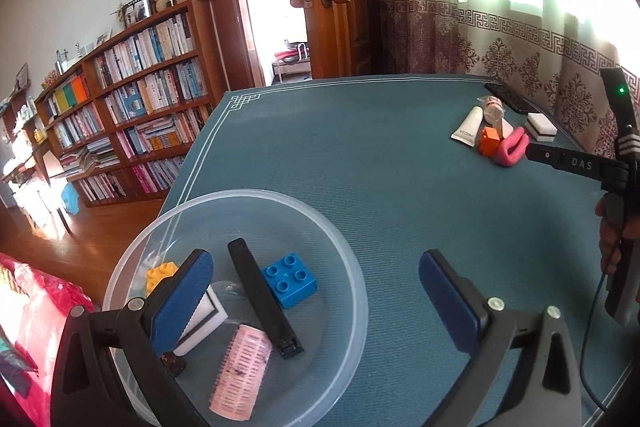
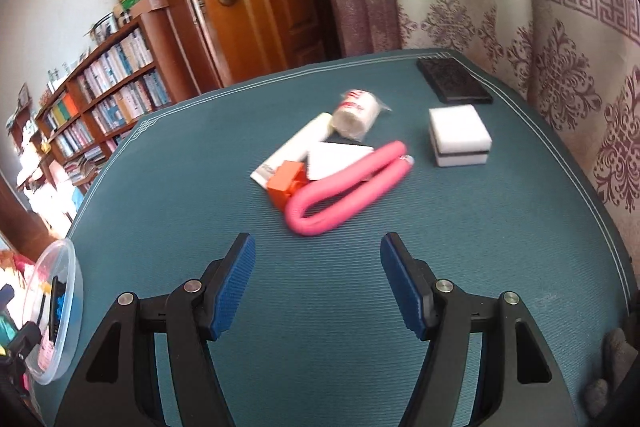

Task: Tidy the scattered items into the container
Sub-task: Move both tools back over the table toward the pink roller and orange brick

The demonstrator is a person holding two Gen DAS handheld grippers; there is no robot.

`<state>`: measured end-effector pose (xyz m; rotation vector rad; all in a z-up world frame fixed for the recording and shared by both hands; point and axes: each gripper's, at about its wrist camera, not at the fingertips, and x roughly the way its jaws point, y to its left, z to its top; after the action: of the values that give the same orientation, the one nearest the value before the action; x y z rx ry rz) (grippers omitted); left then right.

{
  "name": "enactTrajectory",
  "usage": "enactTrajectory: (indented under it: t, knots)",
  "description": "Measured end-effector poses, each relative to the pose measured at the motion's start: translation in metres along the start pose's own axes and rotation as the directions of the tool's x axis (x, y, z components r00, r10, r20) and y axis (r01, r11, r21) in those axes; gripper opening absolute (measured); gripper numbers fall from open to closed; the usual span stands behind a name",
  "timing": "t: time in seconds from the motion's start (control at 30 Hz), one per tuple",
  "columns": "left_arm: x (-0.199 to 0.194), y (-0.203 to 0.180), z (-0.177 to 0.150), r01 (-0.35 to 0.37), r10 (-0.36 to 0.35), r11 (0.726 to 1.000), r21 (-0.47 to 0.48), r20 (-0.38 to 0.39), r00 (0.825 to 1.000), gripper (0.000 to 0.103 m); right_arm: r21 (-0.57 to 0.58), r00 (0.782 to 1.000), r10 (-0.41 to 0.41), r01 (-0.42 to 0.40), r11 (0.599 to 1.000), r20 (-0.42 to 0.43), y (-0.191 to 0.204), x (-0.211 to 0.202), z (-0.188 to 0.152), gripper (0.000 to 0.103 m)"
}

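Right claw (image 2: 314, 287) wide, mat (image 2: 320, 307) bare w/ room

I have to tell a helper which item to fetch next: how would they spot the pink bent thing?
On the teal table, find the small pile of loose items near the curtain. The pink foam tube lies at its near edge, touching an orange block; it alone is folded into a U.

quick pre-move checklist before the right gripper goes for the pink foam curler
1. Right gripper open and empty: ok.
2. Pink foam curler ahead of the jaws, in view: ok.
3. Curler free of neighbours: not ok, the orange block touches its bend.
4. Left gripper open and empty: ok.
5. Room left in the clear bowl: ok.
6. Curler's far end clear of the white card: cannot tell.
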<state>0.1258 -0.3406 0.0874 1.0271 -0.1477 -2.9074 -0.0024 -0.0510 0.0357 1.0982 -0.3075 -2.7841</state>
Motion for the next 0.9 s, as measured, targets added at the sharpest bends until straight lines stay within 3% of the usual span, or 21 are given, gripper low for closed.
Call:
enactTrajectory:
  t: [0.13, 0.4, 0.53, 0.7, 0.9]
  knots:
    - [0.006, -0.014, 0.007, 0.011, -0.011, 1.0, 0.028, -0.004, 1.0, 0.103, 0.137, 0.999, 0.02, -0.017, 0.99, -0.026, -0.035, 0.01, 0.006, 0.069]
    - [0.018, -0.029, 0.017, 0.061, -0.06, 0.998, 0.013, -0.023, 0.998, 0.103, 0.203, 0.994, 0.102, -0.094, 0.975, -0.029, -0.04, 0.032, 0.026, 0.069]
    - [0.021, -0.036, 0.023, 0.074, -0.073, 0.997, 0.021, -0.024, 0.997, 0.103, 0.184, 0.995, 0.088, -0.077, 0.98, -0.048, -0.03, 0.047, 0.032, 0.069]
    - [0.024, -0.042, 0.03, 0.081, -0.081, 0.996, 0.037, -0.021, 0.997, 0.103, 0.12, 0.999, -0.013, 0.019, 0.993, -0.053, -0.021, 0.062, 0.036, 0.069]
    - [0.037, -0.051, 0.037, 0.095, -0.094, 0.995, 0.043, -0.032, 0.995, 0.103, 0.055, 0.999, -0.031, 0.032, 0.998, -0.024, -0.018, 0.068, 0.034, 0.068]
